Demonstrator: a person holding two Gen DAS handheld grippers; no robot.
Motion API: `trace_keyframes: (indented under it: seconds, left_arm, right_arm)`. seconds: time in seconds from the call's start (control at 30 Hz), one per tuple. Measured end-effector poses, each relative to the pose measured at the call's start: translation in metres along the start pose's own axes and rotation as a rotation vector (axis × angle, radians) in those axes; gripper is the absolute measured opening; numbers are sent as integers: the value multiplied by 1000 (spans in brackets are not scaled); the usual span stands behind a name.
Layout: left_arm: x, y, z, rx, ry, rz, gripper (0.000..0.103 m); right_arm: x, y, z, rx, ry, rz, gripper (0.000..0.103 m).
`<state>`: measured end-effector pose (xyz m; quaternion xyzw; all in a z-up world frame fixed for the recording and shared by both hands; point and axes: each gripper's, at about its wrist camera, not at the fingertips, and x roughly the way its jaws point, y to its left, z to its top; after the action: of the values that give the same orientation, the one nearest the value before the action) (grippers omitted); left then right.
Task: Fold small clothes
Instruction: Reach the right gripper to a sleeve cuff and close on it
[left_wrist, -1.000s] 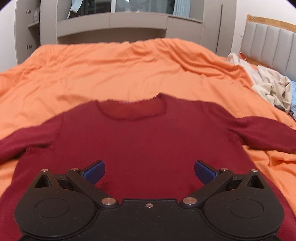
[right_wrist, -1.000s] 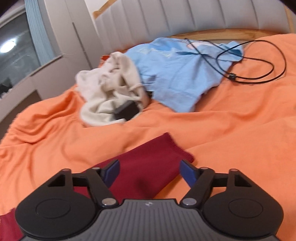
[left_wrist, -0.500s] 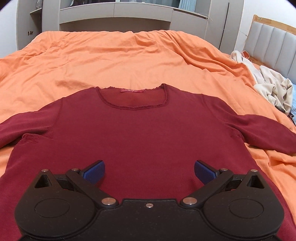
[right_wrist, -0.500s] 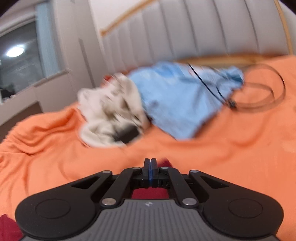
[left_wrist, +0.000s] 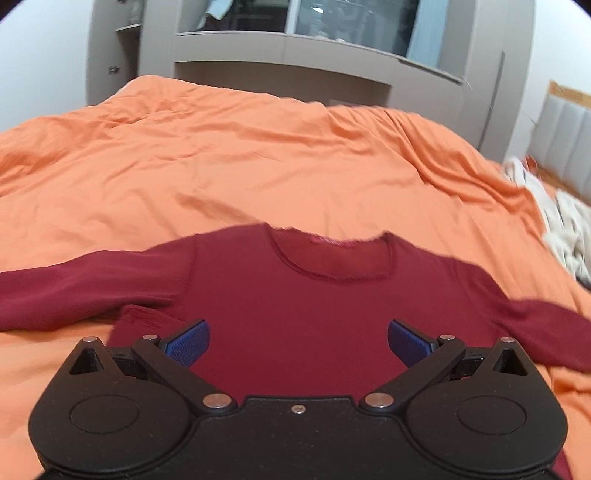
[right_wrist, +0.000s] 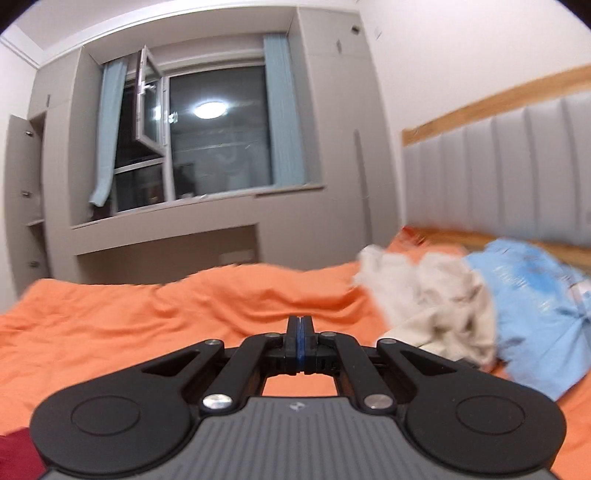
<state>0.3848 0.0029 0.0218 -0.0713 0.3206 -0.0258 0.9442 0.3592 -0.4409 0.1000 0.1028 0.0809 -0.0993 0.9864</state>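
A dark red long-sleeved top (left_wrist: 295, 310) lies flat on the orange bedcover (left_wrist: 258, 155), neckline away from me, its sleeves spread left and right. My left gripper (left_wrist: 297, 343) is open and empty above the top's chest. My right gripper (right_wrist: 300, 343) is shut, raised and pointing across the bed toward the window; whether it still holds the sleeve end is hidden behind its body. A bit of the red top (right_wrist: 16, 454) shows at the bottom left of the right wrist view.
A cream garment (right_wrist: 436, 299) and a light blue garment (right_wrist: 539, 310) lie heaped by the grey padded headboard (right_wrist: 517, 166). The cream heap also shows at the right edge of the left wrist view (left_wrist: 565, 232). Grey cabinets (left_wrist: 295, 59) and a window (right_wrist: 207, 140) stand beyond the bed.
My right gripper closed on the red sleeve end, then rose and swung left toward the window. My left gripper drifted left and tilted up, staying open.
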Motion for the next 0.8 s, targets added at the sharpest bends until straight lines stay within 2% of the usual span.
trace_keyframes:
  seconds: [0.07, 0.1, 0.23, 0.43, 0.7, 0.8]
  left_arm:
    - [-4, 6, 2, -15, -10, 1, 103]
    - [-5, 8, 2, -19, -12, -1, 103]
    - [-9, 9, -4, -4, -11, -10, 103]
    - [-8, 2, -14, 30, -8, -26, 103]
    - [0, -26, -21, 65, -1, -89, 103]
    - [4, -36, -26, 98, 12, -94, 103]
  right_arm:
    - [5, -5, 0, 34, 41, 12, 8]
    - [7, -10, -2, 41, 58, 2, 17]
    - [3, -41, -21, 49, 113, -69, 43]
    - [-13, -104, -59, 124, 217, -166, 70]
    - [-6, -171, -106, 264, 328, -279, 73]
    - [3, -191, -121, 382, 369, -314, 73]
